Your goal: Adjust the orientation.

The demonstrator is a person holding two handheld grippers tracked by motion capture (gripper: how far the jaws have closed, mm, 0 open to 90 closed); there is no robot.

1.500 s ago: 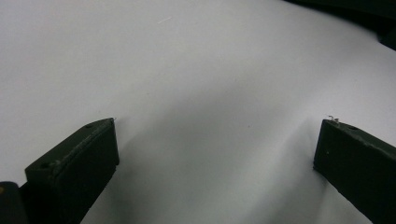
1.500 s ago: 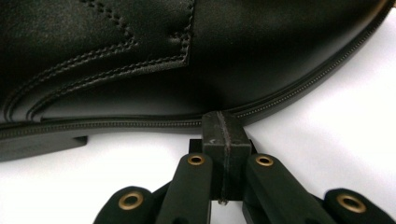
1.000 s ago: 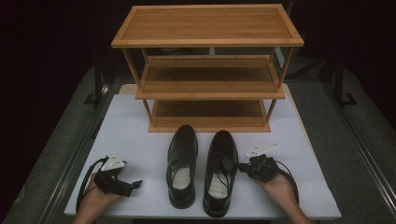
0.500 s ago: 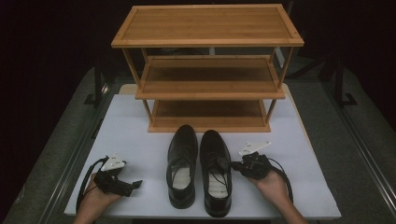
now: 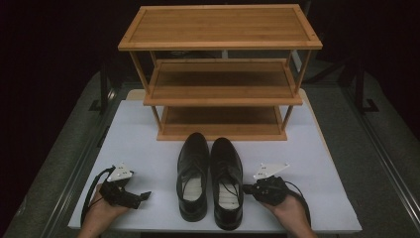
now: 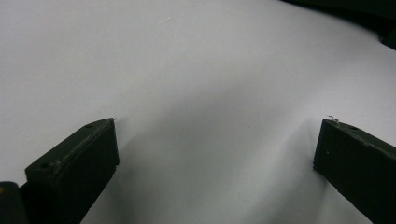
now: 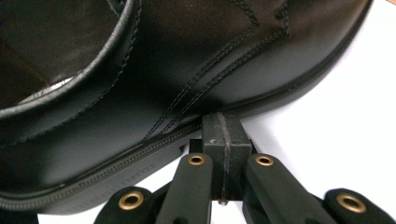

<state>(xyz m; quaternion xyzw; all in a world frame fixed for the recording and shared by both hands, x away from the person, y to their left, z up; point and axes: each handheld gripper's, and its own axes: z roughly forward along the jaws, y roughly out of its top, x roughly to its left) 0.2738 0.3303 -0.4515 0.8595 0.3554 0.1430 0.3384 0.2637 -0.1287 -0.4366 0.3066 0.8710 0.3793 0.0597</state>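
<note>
The right gripper (image 7: 223,122), fingers pressed together, touches the right shoe's (image 7: 187,70) side.

We see the bench (image 5: 148,144) bare on both outer sides: open white surface lies around the left claw (image 5: 143,196), and in the left gripper view nothing stands between its spread jaws. In the middle, two shoes (image 5: 210,178) sit side by side, touching, blocking any level pass from one side to the other. Our right claw (image 7: 223,135), jaws pressed together, is tight against the right shoe (image 7: 187,70), so no room is left there. A narrow strip stays free between the toes and the rack (image 5: 220,89), which walls off the far side; its shelves stand open toward us.
</note>
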